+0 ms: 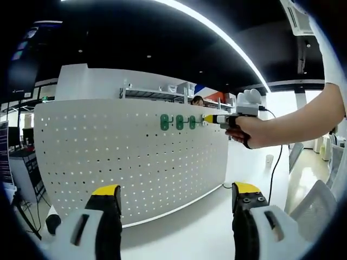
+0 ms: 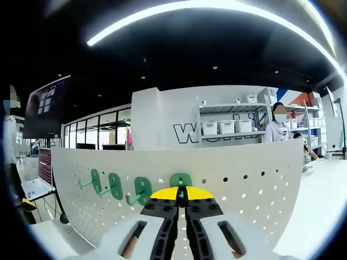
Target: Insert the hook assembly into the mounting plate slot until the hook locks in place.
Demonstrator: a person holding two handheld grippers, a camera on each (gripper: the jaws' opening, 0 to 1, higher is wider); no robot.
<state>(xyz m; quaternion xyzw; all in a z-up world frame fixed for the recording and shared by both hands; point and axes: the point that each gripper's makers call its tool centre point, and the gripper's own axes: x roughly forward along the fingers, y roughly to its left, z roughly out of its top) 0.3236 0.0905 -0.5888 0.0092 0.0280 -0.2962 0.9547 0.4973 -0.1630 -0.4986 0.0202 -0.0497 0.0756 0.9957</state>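
Against a shelved workshop, the pegboard point(image 2: 227, 179) takes a fourth green hook point(image 2: 180, 181), the right gripper point(image 2: 182, 201) fingers clenched on it and pressing for the lock; the left gripper point(image 1: 176, 203) waits released.

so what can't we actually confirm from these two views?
- Hook seating: in the right gripper view the right tool covers the lower part of the fourth green hook, so its prong and lock state are hidden.
- Same hook in the left gripper view: too small, hidden behind the right tool at the pegboard.
- Left tool: open, nothing between its tips.
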